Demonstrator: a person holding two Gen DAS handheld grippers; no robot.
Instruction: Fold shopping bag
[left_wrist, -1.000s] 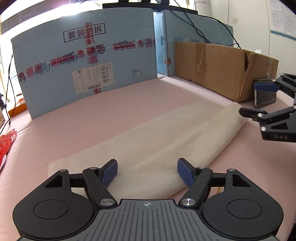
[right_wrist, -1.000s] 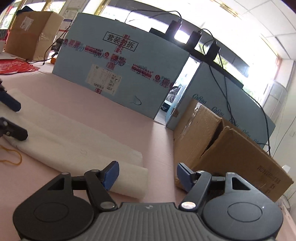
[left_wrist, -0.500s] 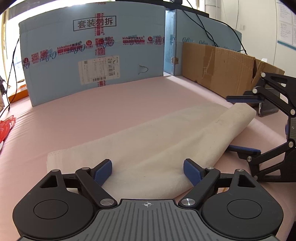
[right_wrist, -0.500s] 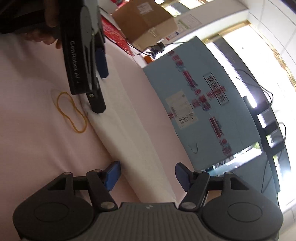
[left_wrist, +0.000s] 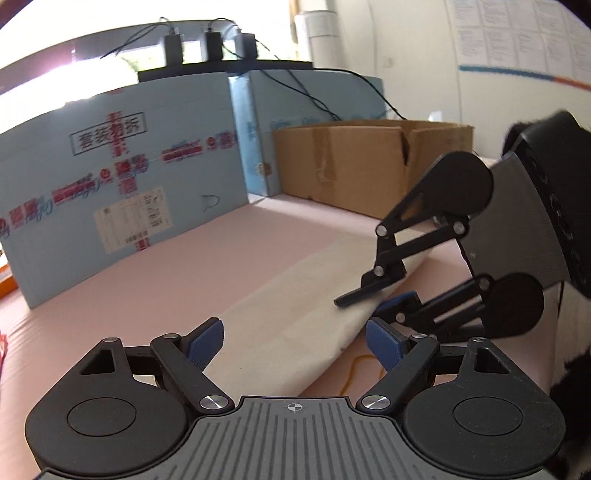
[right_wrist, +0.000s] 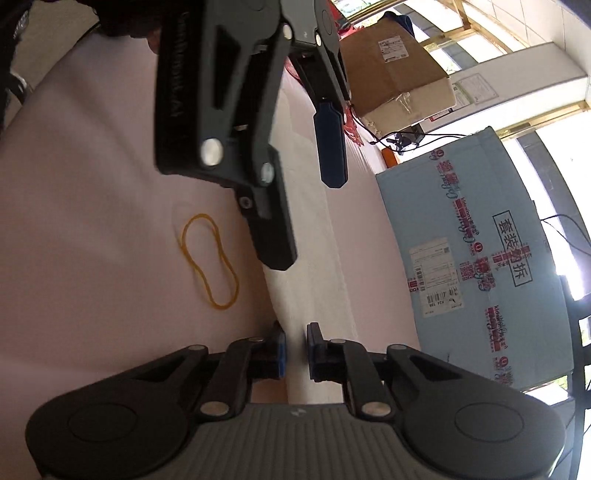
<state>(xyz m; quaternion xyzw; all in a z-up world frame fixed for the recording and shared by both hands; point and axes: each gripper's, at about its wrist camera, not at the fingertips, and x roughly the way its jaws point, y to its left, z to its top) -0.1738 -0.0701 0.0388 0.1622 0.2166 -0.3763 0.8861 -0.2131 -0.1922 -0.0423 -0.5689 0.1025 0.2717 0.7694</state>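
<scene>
A pink surface (left_wrist: 229, 251) fills both views, walled at the back by a big light-blue carton (left_wrist: 122, 192) with red tape and a shipping label, and beside it an open brown cardboard box (left_wrist: 362, 162). In the right wrist view a second brown box (right_wrist: 395, 70) sits far off past the edge of the pink sheet.

The shopping bag (left_wrist: 295, 317), cream cloth folded into a long narrow strip, lies flat across the surface from near the left tongs (left_wrist: 293, 343) toward the brown box. The left tongs stand wide open, one blue pad over the cloth and the other over bare pink, not gripping anything. A yellow rubber band (right_wrist: 208, 262) lies loose on the pink sheet just beside the bag's long edge, apart from it.

The right tongs (right_wrist: 293, 350) are turned on their side and nearly closed, the blue pads (right_wrist: 279, 350) pinching the edge of the folded bag between them. In the left wrist view the right tongs (left_wrist: 373, 299) reach in from the right, their fingers on either side of the cloth at the strip's near long edge
</scene>
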